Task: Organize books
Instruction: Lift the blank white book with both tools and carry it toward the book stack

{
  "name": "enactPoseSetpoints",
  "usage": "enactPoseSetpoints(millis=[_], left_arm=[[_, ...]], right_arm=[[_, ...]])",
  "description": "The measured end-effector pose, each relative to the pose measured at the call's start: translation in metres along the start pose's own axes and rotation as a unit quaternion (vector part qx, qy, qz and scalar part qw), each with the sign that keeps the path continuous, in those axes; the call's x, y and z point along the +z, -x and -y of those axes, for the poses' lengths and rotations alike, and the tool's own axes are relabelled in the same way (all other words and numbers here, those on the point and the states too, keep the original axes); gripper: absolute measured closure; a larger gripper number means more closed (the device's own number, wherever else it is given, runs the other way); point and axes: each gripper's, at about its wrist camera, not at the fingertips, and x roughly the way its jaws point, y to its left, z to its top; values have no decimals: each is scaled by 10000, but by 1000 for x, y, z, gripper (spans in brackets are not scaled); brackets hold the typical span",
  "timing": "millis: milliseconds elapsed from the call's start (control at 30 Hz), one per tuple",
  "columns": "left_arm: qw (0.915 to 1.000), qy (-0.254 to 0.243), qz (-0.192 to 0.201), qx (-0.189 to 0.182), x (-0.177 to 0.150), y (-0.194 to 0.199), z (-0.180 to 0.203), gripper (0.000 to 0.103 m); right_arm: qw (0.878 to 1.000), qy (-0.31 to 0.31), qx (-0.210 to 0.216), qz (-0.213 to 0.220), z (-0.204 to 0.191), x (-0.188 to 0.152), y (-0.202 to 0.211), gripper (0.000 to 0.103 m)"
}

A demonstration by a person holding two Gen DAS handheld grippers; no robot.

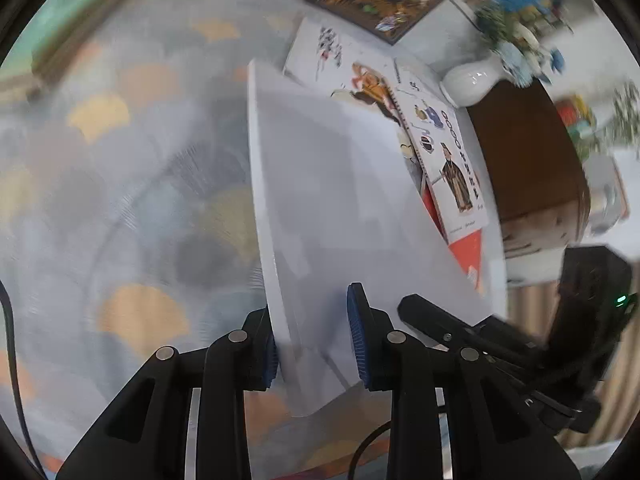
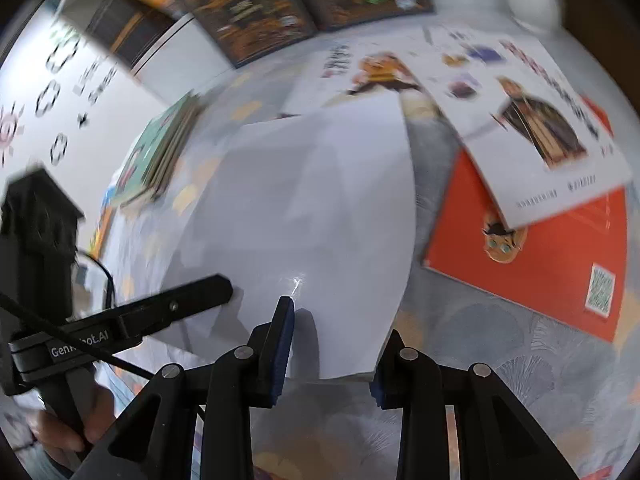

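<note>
A plain white book (image 1: 344, 216) is lifted at a tilt above the patterned tablecloth. My left gripper (image 1: 314, 344) has its blue pads on either side of the book's near corner. My right gripper (image 2: 332, 352) straddles the same white book (image 2: 312, 208) at its near edge, one pad above the cover and one below. In the left wrist view the right gripper (image 1: 460, 332) shows at the book's right corner. In the right wrist view the left gripper (image 2: 160, 308) shows at its left corner. Both views are blurred by motion.
An orange book (image 2: 540, 264) lies under a white illustrated book (image 2: 520, 120); another illustrated book (image 2: 360, 72) lies behind. Two dark picture books (image 2: 288, 12) lie at the back. A green book stack (image 2: 164, 152) is left. A white vase (image 1: 472, 80) and a brown box (image 1: 528, 152) stand right.
</note>
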Motion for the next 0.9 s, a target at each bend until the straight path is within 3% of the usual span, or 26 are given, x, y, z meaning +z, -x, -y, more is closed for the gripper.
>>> enactPoseSetpoints(millis=[167,500,700,900], left_arm=[[9976,-563,308,258,-1,32,5,77],[9956,-691,624,79,8,94,-36,77],[9914,-809,1028,-14,28,136,-60,77],[9870,-770,1409,8,66,177,-113,76]], right_arm=[[9980,545,-134,283,-39,-6,17,72],[9933,906,-113,709,-111,-3,28,72],[9898,922,10,1087,-158,16,35,71],[9858,978,228,1348,-222,52,13,71]])
